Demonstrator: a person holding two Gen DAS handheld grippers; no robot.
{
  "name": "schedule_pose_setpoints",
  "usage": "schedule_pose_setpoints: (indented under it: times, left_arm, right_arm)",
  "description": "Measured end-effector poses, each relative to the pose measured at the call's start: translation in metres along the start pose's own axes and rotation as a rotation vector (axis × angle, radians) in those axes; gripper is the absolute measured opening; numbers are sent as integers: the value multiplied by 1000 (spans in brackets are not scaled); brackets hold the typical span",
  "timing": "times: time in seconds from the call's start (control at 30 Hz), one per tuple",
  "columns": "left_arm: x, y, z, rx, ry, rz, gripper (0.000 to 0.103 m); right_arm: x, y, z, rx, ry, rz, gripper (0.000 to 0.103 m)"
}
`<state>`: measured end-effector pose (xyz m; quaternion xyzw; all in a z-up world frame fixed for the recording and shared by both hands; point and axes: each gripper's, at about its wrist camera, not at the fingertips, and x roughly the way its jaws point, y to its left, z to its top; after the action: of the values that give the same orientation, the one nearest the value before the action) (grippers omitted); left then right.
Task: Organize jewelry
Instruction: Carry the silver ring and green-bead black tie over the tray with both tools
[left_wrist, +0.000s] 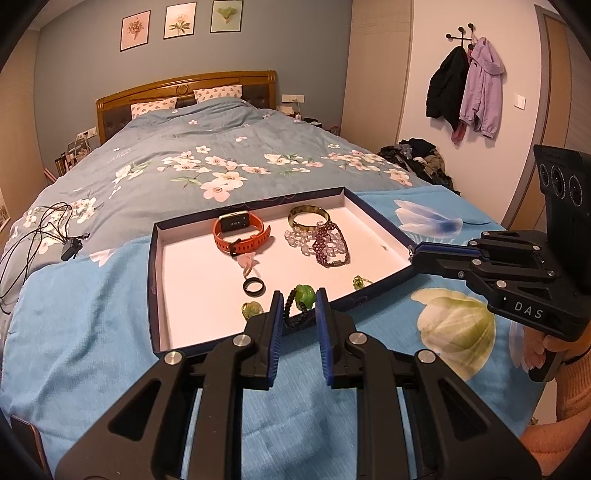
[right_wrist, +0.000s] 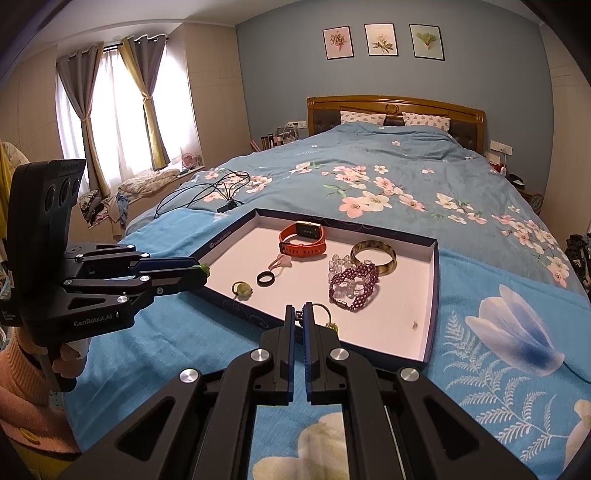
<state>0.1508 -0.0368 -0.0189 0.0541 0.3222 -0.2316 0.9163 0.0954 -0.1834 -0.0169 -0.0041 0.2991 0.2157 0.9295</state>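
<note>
Step in hand: a green bead pendant on a dark braided cord (left_wrist: 300, 297) is judged to be in transfer at the near edge of the shallow navy-rimmed white-floored box lid (left_wrist: 155, 280); it is best carried low over the white floor and set down clear of the neighbouring pieces, so that the cord is not tangled with them.

Left gripper (left_wrist: 300, 306): held narrowly open, its blue pads closed on the green bead, the braided cord hanging between them above the lid's near edge.

Right gripper (right_wrist: 300, 318): seen closed almost completely at the lid's right near edge, with something small and dark pinched at the tips; what it is cannot be told.

Lid contents: an orange-strapped smartwatch (left_wrist: 240, 232) lies toward the far edge, an amber bangle (left_wrist: 309, 218) near the far right corner, a purple and clear beaded bracelet (left_wrist: 325, 243) just beside it, and a black ring (left_wrist: 253, 286) nearer the middle.

Support: the lid is rested on a light blue floral blanket (left_wrist: 92, 314) at the foot of the bed.
</note>
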Motion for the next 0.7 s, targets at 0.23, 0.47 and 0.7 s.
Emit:
schedule_pose_setpoints:
  times: [0.23,0.47,0.7]
  left_arm:
    - [3,1,3,-2,0,8,18]
    - [7,5,8,-4,-3,21,18]
    - [11,8,13,-2,-6,34,18]
  right_arm:
    - [5,-2,4,-6,-5,-4,3]
    - [10,-5,8,-9,-6,-7,3]
    - [15,-9,14,-7,-5,-8,3]
